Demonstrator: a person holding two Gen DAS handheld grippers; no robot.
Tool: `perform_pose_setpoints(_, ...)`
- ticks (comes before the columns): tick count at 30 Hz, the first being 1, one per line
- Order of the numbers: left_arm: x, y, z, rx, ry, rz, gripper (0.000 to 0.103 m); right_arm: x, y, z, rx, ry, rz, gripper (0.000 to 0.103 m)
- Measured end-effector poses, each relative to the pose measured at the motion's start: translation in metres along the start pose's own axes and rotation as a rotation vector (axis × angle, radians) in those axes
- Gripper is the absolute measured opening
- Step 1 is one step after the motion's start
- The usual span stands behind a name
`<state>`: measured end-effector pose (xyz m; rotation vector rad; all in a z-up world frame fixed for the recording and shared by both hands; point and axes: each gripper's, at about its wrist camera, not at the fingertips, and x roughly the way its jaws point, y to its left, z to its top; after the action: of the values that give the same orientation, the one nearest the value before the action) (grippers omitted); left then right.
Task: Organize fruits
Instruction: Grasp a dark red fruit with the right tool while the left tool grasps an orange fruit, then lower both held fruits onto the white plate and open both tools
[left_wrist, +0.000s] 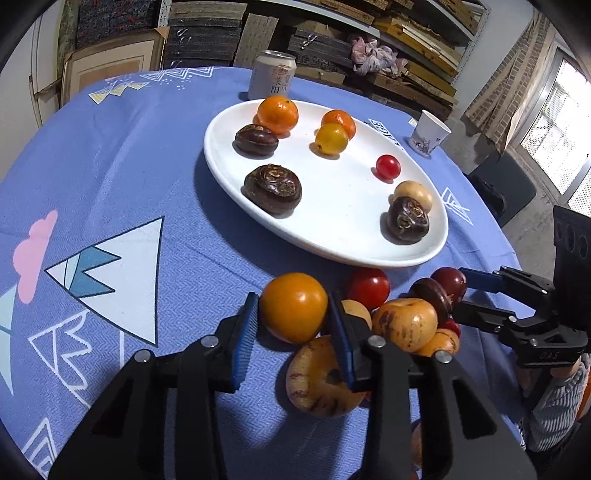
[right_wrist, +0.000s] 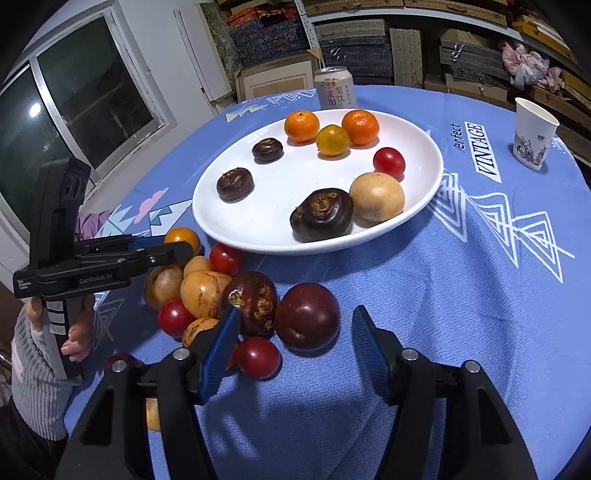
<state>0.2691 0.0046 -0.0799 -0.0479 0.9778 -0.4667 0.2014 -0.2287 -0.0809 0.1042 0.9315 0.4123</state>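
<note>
A white plate (left_wrist: 229, 173) (right_wrist: 424, 184) holds two oranges, a yellow tomato, a red tomato, a tan fruit and three dark water chestnuts. A heap of loose fruit lies on the cloth in front of it. My left gripper (left_wrist: 293, 328) has its blue pads against both sides of an orange-yellow tomato (left_wrist: 293, 306) at the heap's left edge; the tomato also shows in the right wrist view (right_wrist: 183, 238). My right gripper (right_wrist: 299, 354) is open around a dark purple plum (right_wrist: 307, 315), its pads apart from it. The right gripper also shows in the left wrist view (left_wrist: 461, 291).
A drink can (left_wrist: 272, 74) (right_wrist: 334, 88) stands behind the plate. A paper cup (left_wrist: 428, 134) (right_wrist: 533, 134) stands at the right. The blue patterned tablecloth (left_wrist: 110, 166) covers a round table. Shelves of boards lie beyond.
</note>
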Motion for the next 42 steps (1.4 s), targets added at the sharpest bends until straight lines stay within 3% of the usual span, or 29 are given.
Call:
perform_pose_setpoints(9,-0.001,0.001,0.000,-0.002,-0.006,0.008,0.037,0.002,-0.010,0.001,0.052,-0.005,0.087,0.056)
perform_pose_setpoints(15,0.000,0.002,0.000,-0.006,-0.010,0.005,0.037,0.015,-0.036,0.000,0.225,0.040,0.246,0.056)
perform_pose_setpoints(18,0.000,0.003,0.000,-0.011,-0.014,0.007,0.037,0.017,-0.039,-0.001,0.263,0.039,0.275,0.049)
perform_pose_setpoints(19,-0.001,0.004,0.000,-0.013,-0.015,0.009,0.037,0.016,-0.040,-0.001,0.270,0.036,0.275,0.035)
perform_pose_setpoints(22,-0.001,0.006,0.001,-0.024,-0.021,0.011,0.037,0.016,-0.049,-0.001,0.315,0.040,0.293,0.036)
perform_pose_setpoints(29,-0.003,0.007,0.002,-0.026,-0.037,0.024,0.037,-0.002,-0.048,0.006,0.280,-0.015,0.254,0.036)
perform_pose_setpoints(36,-0.030,0.000,0.015,-0.010,-0.162,0.086,0.037,-0.034,-0.052,0.020,0.270,-0.143,0.158,0.036)
perform_pose_setpoints(42,-0.039,-0.030,0.081,0.031,-0.225,0.114,0.037,-0.036,-0.048,0.082,0.257,-0.219,0.028,0.036)
